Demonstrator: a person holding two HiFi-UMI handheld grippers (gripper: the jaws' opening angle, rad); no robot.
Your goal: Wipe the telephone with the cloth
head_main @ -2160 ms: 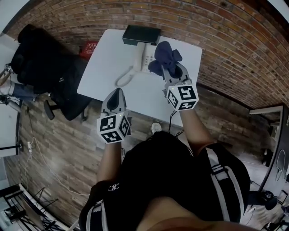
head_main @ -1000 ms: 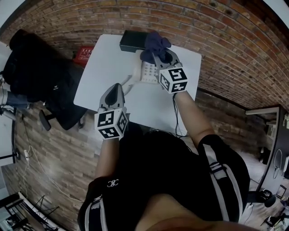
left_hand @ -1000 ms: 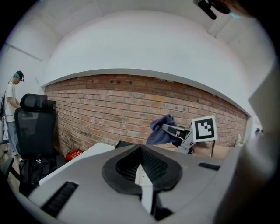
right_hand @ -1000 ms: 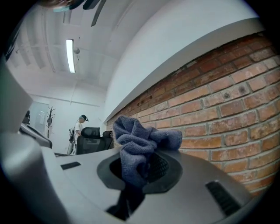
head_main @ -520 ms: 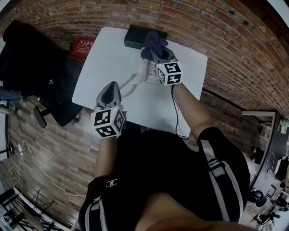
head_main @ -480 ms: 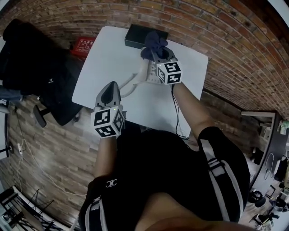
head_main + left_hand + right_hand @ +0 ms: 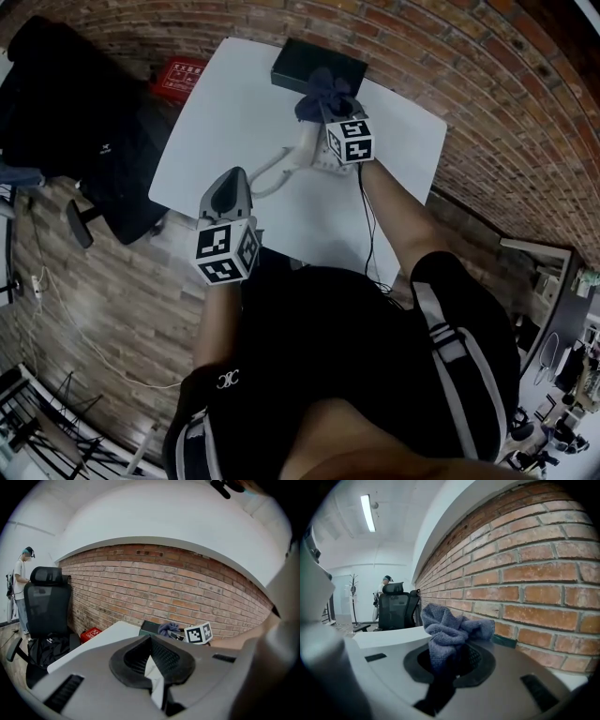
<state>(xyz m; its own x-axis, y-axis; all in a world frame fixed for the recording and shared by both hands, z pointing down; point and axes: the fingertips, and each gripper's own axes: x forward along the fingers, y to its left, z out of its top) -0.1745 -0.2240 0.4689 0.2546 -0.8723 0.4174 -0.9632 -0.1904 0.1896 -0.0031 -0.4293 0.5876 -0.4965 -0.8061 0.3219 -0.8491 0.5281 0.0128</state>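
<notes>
Because the right gripper has its jaws clenched on the crumpled blue-grey woven cloth, which bulges past their tips, it can rub the white corded telephone just beneath them on the white table, while the left gripper waits aside, jaws closed on nothing.

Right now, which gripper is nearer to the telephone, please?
Right. The right gripper, shut on the cloth, is over the telephone; the left gripper hangs apart from it, near the table's front edge.
</notes>
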